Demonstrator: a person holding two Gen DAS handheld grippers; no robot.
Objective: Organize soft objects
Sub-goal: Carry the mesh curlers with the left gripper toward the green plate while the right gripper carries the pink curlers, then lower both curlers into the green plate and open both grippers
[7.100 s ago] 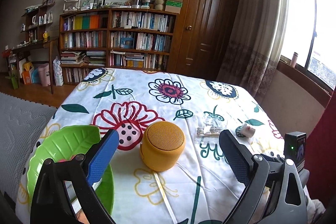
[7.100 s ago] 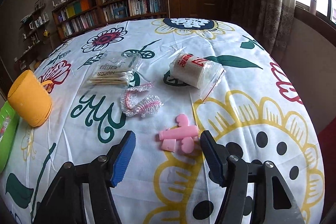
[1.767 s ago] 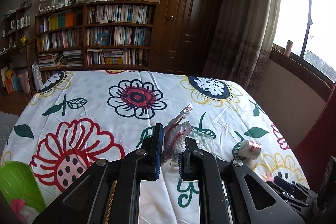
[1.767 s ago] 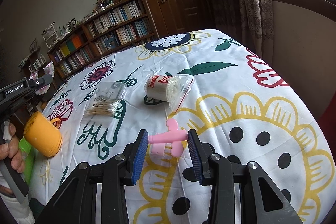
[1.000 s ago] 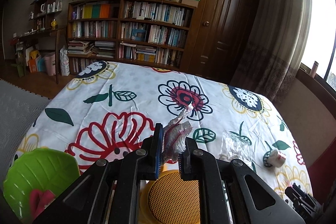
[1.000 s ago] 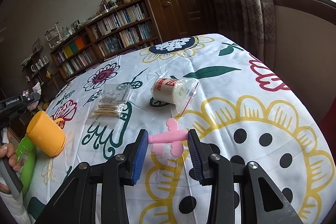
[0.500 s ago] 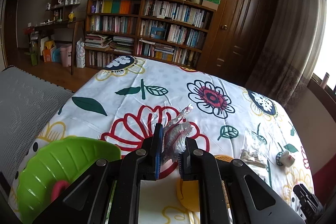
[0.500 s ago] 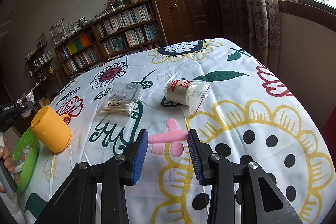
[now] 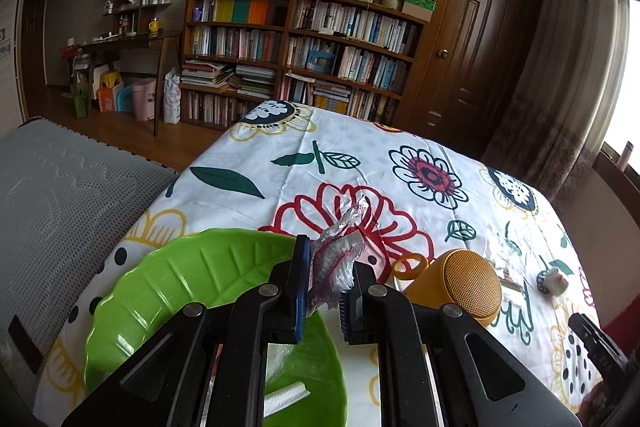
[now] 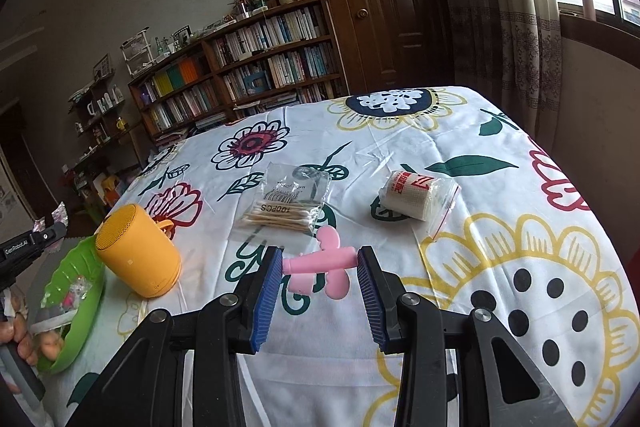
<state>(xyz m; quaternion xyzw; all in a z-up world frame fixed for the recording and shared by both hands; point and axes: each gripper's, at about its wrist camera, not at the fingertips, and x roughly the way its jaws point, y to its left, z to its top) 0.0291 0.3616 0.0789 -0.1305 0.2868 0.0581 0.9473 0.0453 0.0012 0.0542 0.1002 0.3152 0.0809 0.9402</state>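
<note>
Green leaf plate (image 9: 168, 279) sits under and to the left of the left gripper (image 9: 324, 291). Its blue pads pinch a crinkly clear bag (image 9: 336, 259) with pink inside, held above the plate's edge. A white strip (image 9: 286, 397) lies in the plate. A yellow speaker (image 9: 460, 285) sits just to the right.

From the right wrist, the right gripper (image 10: 320, 271) squeezes a pink soft toy (image 10: 320, 263) between its pads. Ahead lie a bag of cotton swabs (image 10: 288, 207) and a bagged bandage roll (image 10: 416, 197). Far left, the plate (image 10: 74, 291) holds small pink things.
</note>
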